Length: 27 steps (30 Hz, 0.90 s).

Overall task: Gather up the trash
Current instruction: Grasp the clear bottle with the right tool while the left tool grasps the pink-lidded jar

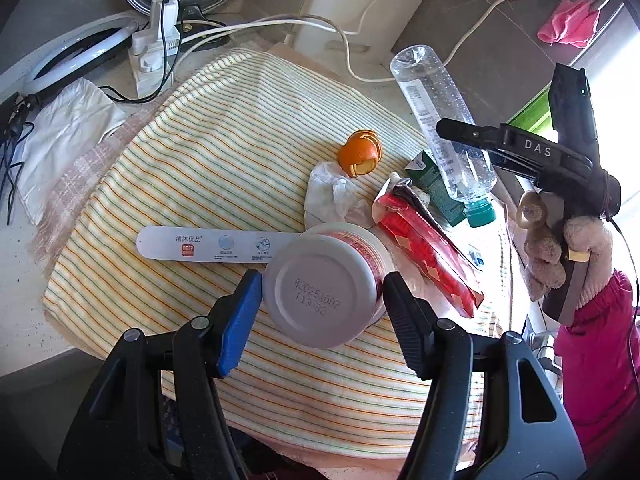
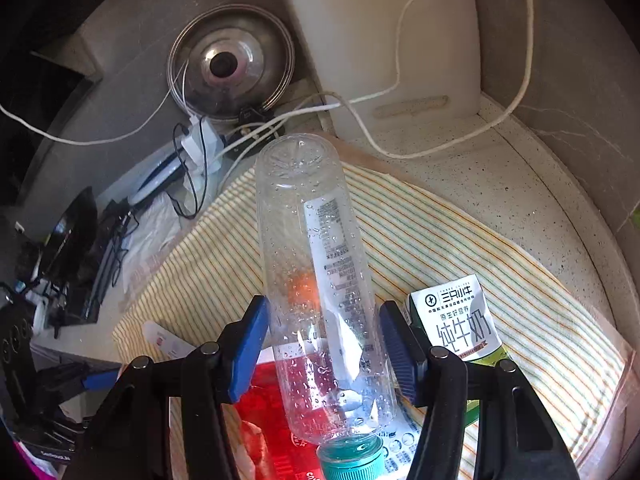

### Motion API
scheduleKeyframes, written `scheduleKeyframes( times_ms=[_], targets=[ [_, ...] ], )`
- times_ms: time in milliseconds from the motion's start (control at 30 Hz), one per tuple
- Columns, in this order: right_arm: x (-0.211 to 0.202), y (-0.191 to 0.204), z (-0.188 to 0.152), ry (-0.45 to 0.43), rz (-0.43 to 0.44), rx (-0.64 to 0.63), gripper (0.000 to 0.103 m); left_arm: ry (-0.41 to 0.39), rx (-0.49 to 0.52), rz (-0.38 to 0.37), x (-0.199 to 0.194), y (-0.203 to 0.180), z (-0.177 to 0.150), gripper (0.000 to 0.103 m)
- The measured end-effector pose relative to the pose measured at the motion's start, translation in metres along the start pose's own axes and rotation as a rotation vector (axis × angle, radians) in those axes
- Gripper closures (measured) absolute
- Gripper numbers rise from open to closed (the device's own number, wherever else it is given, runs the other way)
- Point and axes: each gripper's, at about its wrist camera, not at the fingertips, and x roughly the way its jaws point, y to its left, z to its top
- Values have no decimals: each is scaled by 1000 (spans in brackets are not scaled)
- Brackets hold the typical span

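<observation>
My left gripper (image 1: 322,294) is shut on a white plastic cup (image 1: 320,292) with a red label, bottom end toward the camera, above the striped cloth (image 1: 200,168). My right gripper (image 2: 324,334) is shut on a clear plastic bottle (image 2: 320,260) with a teal cap (image 2: 352,458), held tilted, cap end down. In the left wrist view the bottle (image 1: 440,120) and the right gripper (image 1: 460,132) are at the right. On the cloth lie an orange peel (image 1: 360,152), a crumpled tissue (image 1: 330,196), a red packet (image 1: 428,252), a green milk carton (image 2: 460,320) and a white flat stick (image 1: 212,244).
Behind the cloth are a power strip with chargers and white cables (image 1: 156,48), a metal pot lid (image 2: 232,68), a ring light (image 1: 68,60) and a white plastic bag (image 1: 64,128). A pink cloth (image 1: 568,24) hangs at the far right.
</observation>
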Motion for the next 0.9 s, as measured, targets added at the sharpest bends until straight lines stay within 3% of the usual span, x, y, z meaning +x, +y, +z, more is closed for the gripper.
scheduleKeyframes(
  times_ms=[233, 467, 900],
  targets=[
    [-26, 6, -8, -40, 35, 74, 44, -16, 8, 4, -17, 11, -9, 39],
    [-49, 27, -43, -46, 35, 126, 44, -17, 36, -6, -34, 28, -24, 39],
    [-73, 118, -127, -72, 26, 206, 44, 4, 141, -12, -79, 82, -62, 39]
  ],
)
